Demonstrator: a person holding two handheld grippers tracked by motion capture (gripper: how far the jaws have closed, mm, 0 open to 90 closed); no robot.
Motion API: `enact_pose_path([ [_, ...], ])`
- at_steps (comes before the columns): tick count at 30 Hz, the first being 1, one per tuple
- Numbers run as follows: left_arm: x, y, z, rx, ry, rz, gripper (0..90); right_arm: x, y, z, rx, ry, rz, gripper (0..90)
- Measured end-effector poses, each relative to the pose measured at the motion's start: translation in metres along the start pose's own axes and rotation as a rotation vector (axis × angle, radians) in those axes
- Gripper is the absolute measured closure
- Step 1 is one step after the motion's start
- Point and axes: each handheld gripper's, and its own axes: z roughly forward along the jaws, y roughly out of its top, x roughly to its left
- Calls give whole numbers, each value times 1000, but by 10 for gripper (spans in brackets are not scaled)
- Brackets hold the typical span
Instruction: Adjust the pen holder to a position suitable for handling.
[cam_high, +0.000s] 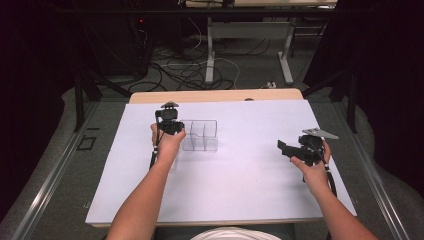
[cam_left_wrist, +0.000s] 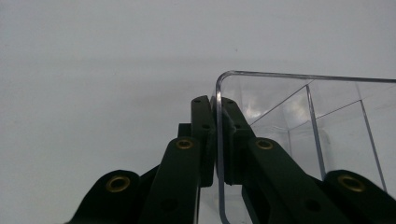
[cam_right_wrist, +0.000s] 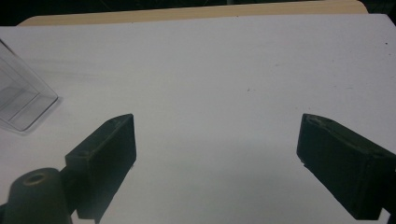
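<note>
A clear plastic box with inner dividers (cam_high: 201, 135) stands on the white sheet (cam_high: 240, 170) a little left of the middle. My left gripper (cam_high: 172, 129) is at the box's left end. In the left gripper view its jaws are shut on the box's thin left wall (cam_left_wrist: 218, 140), one pad (cam_left_wrist: 204, 140) outside and one inside. My right gripper (cam_high: 284, 148) hovers over the right part of the sheet, apart from the box. In the right gripper view its fingers (cam_right_wrist: 109, 149) stand wide open with only bare sheet between them. A corner of the box (cam_right_wrist: 21, 102) shows at the left edge of that view.
The white sheet covers a wooden table whose far edge (cam_high: 215, 95) shows behind it. Beyond the table are desk legs and cables on the floor (cam_high: 200, 70). Dark frame posts (cam_high: 80, 100) stand at both sides.
</note>
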Motion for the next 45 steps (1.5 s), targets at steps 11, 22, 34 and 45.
enact_pose_path([
  [11, -15, 12, 9, -8, 44, -49, 868, -2, 0, 0, 1, 1, -2, 116],
  [22, -14, 15, 14, -24, 51, -98, 867, -2, -1, 2, 7, 2, 3, 119],
  [34, -17, 14, 15, -32, 33, -98, 845, 0, -2, 3, 13, 6, 0, 122],
  [45, -5, 15, -2, -92, -91, -85, 716, 0, -2, 2, 15, 8, 3, 122],
])
